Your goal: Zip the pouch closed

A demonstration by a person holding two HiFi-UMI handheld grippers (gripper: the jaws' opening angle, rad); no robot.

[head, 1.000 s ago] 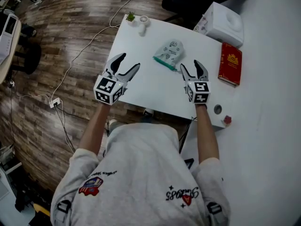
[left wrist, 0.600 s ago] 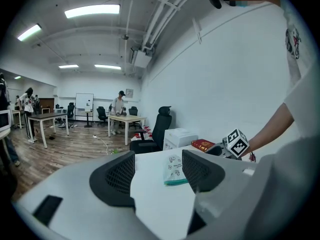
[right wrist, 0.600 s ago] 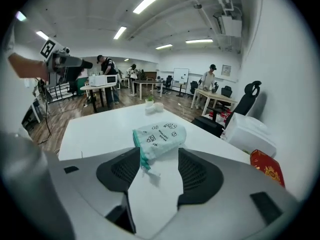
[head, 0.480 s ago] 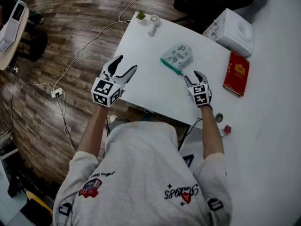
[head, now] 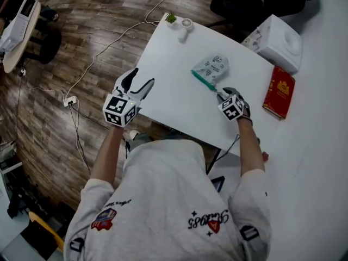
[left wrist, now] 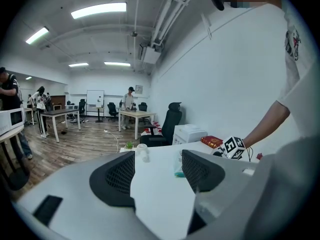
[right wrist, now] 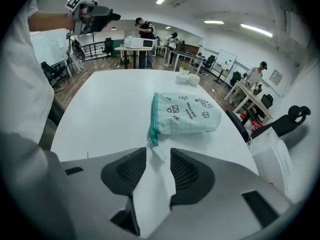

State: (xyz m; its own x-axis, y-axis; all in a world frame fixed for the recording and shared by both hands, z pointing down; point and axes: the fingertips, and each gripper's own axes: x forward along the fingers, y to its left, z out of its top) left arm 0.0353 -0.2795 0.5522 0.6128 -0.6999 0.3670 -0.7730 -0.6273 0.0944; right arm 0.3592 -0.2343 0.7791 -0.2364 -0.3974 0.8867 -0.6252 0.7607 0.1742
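The room is bright and evenly lit. Long ceiling lights (left wrist: 98,10) glow overhead in both gripper views, slightly blown out. The white table (head: 179,91) is very bright, almost without texture in the head view, and the pouch (right wrist: 187,115) throws only a faint, soft shadow on it. Both gripper views are fisheye, with black corners and bent lines near the rim; whatever sits closest to those lenses is soft. The head view is sharp, though the floor (head: 81,48) planks curve toward its edges.
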